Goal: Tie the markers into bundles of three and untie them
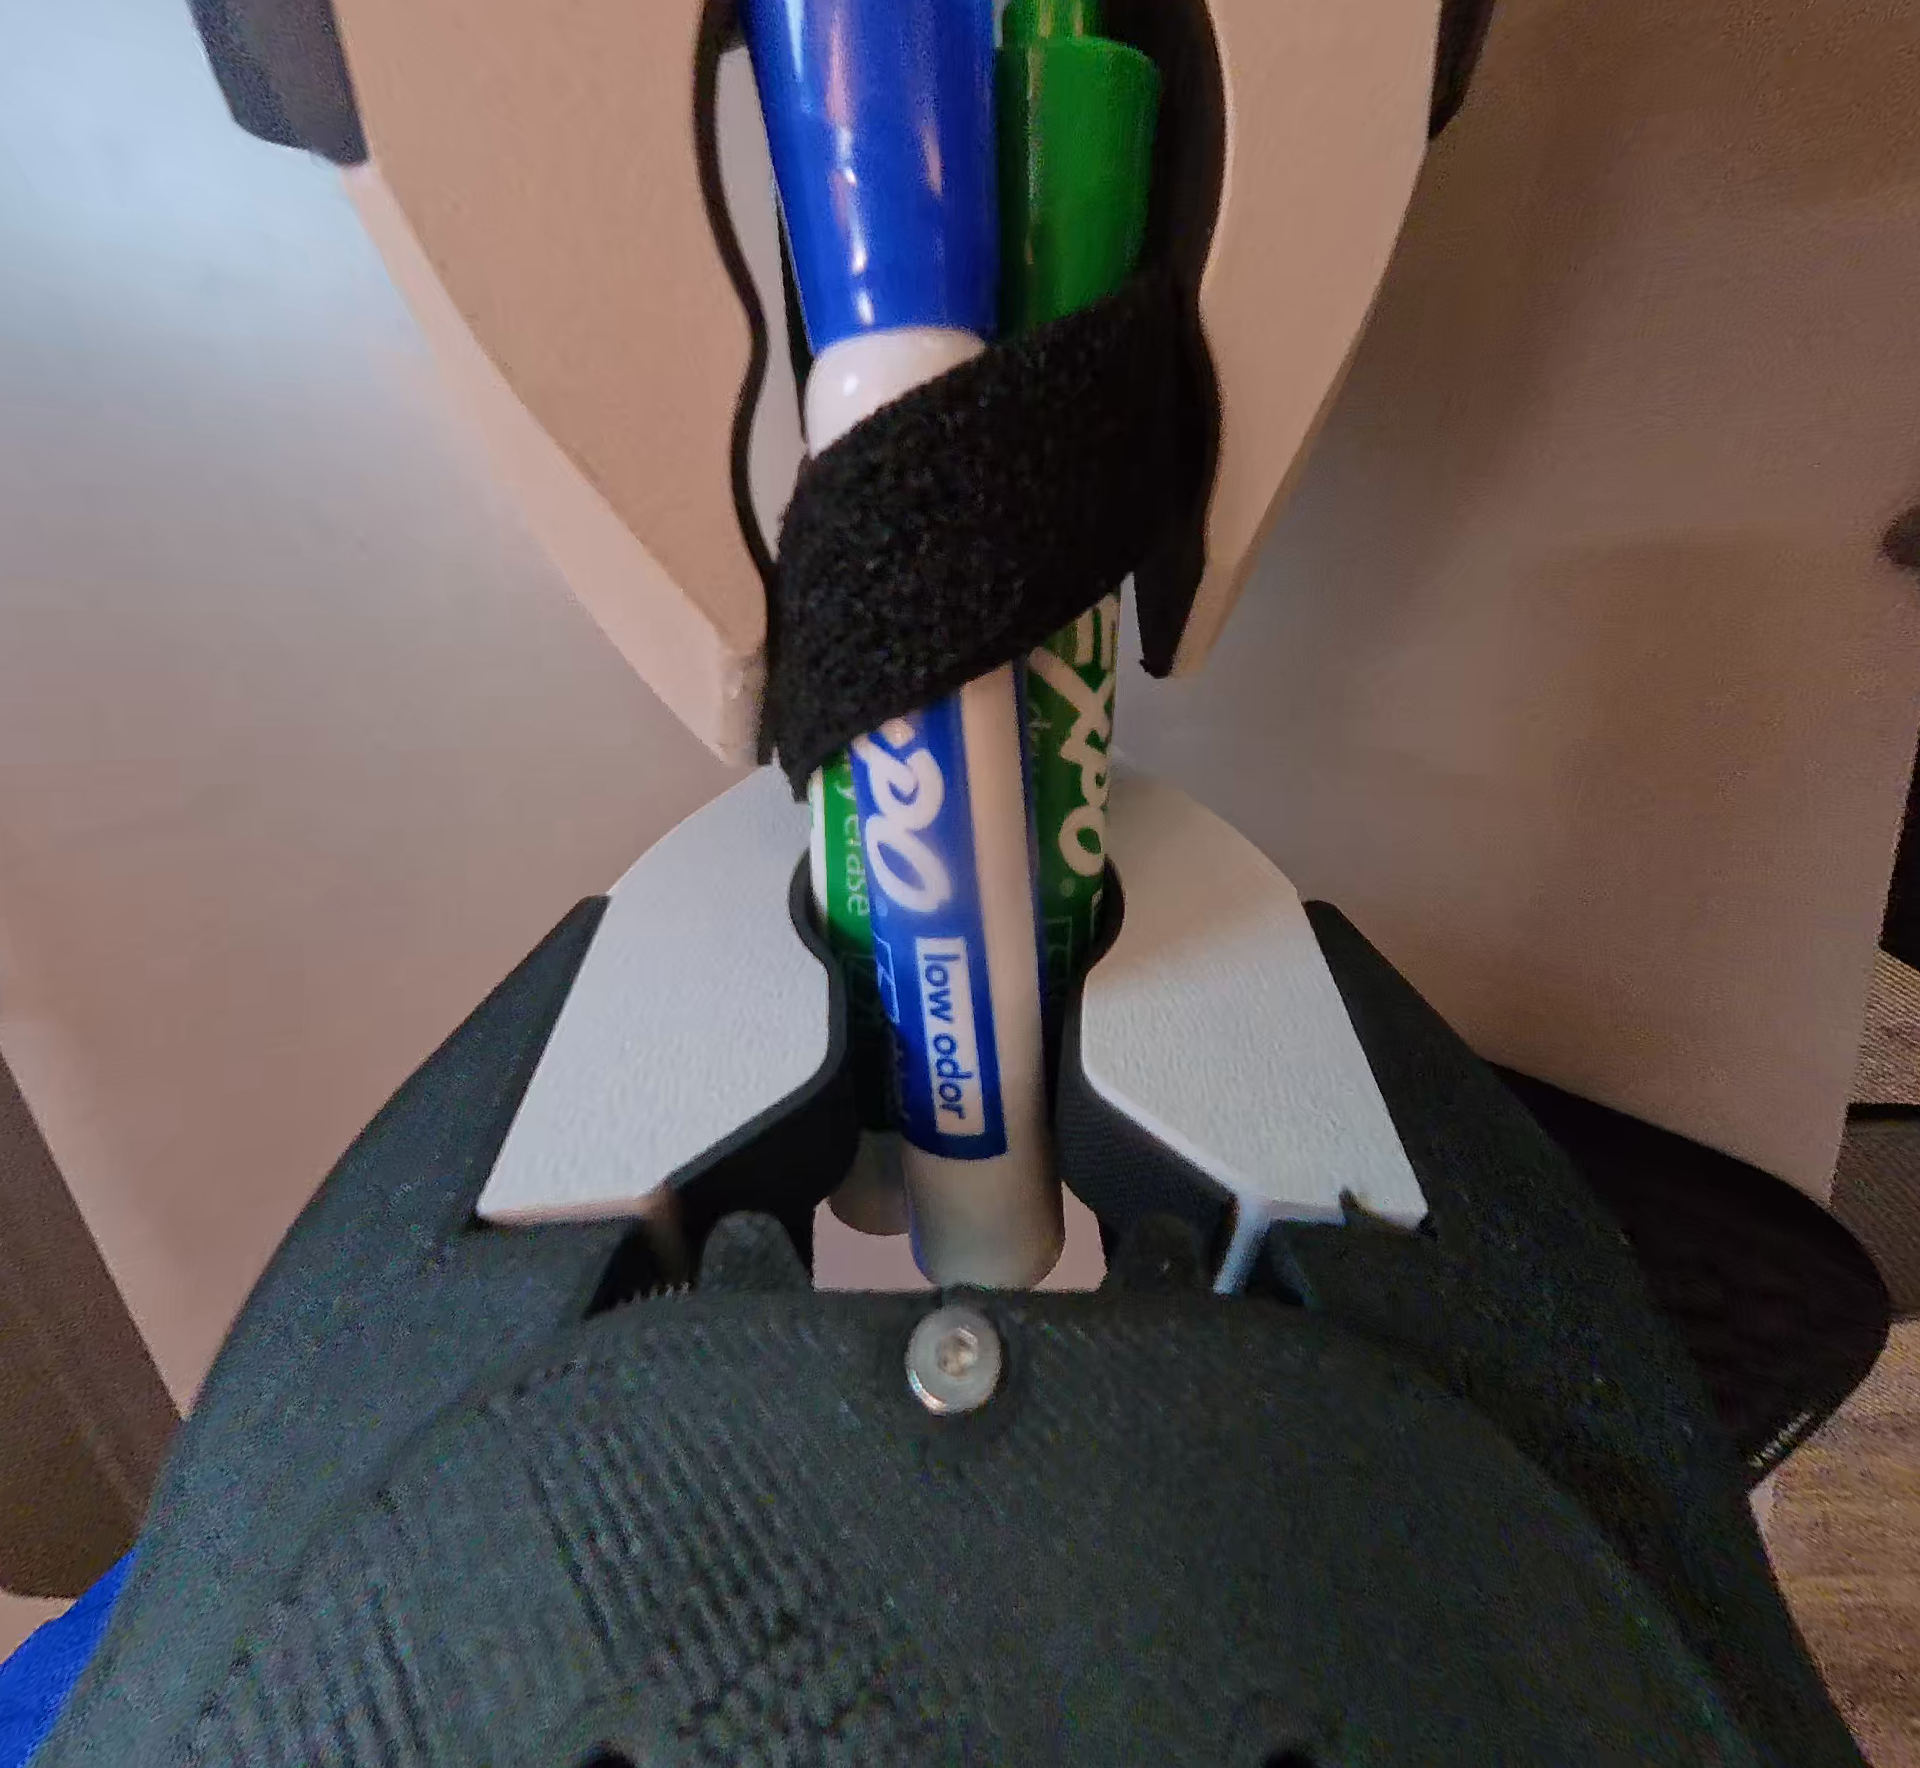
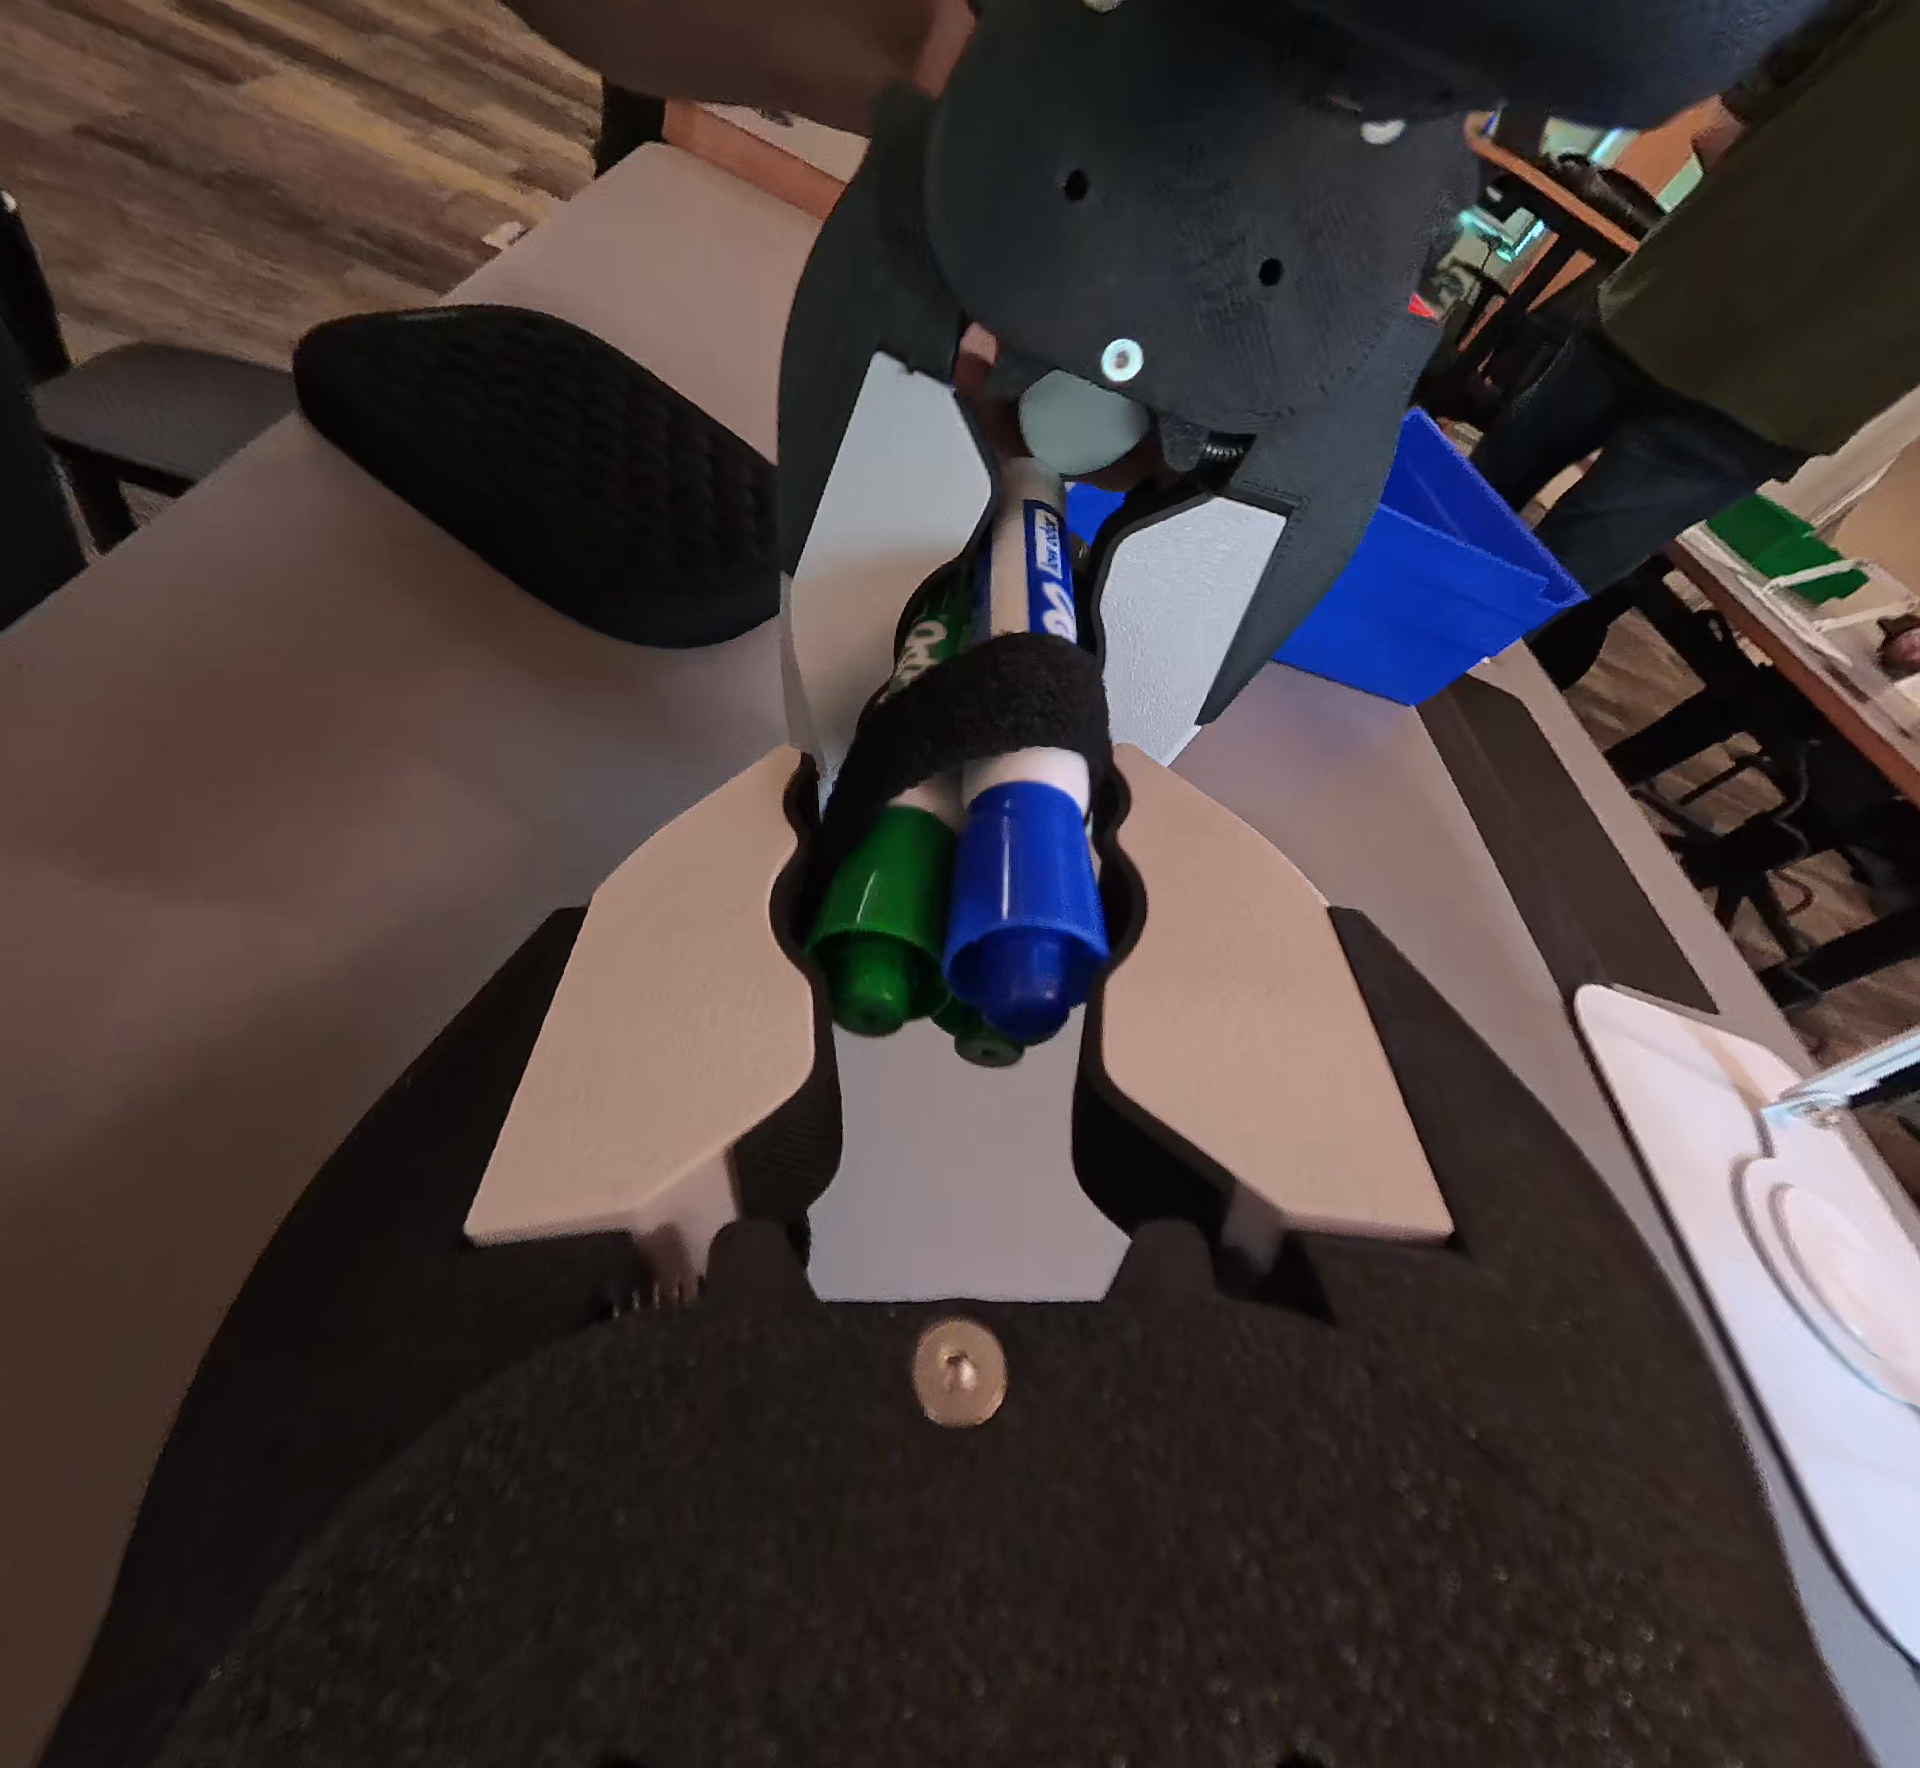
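A: Where do the markers lie?
B: One blue marker (image 1: 914,513) and the green markers (image 1: 1081,191), bound by a black strap (image 1: 966,555), are held above the table (image 2: 312,731) between the two grippers.
A: And the jaws?
B: The left gripper (image 1: 956,929) is clamped on the barrel ends; the right gripper (image 2: 961,887) is clamped on the capped ends; a blue bin (image 2: 1423,575) stands behind.

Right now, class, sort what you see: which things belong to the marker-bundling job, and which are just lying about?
Belongs to the job:
- blue marker
- green markers
- black strap wrapped round them
- left gripper and right gripper, each shut on the bundle

Lying about:
- blue bin
- black mesh pad
- white tray
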`<control>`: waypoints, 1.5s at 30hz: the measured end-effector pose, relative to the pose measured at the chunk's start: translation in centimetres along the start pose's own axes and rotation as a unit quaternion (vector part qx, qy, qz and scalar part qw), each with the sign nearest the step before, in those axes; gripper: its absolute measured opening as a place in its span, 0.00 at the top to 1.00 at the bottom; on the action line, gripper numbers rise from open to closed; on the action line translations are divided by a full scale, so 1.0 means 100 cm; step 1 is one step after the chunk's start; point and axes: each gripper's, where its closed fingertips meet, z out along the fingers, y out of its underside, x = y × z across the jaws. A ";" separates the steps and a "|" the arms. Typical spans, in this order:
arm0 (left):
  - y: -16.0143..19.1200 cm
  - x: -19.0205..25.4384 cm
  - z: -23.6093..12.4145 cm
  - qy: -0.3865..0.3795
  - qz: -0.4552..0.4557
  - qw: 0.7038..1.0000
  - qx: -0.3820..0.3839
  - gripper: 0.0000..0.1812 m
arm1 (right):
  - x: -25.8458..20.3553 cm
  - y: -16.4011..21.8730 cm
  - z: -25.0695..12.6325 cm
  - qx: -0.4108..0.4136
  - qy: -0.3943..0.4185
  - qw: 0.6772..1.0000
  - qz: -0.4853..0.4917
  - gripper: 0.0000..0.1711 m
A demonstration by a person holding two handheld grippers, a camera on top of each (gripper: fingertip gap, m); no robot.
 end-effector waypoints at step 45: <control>0.007 0.005 -0.009 0.009 0.003 1.000 -0.030 0.77 | -0.012 -0.023 -0.026 -0.039 -0.034 0.997 0.063 0.47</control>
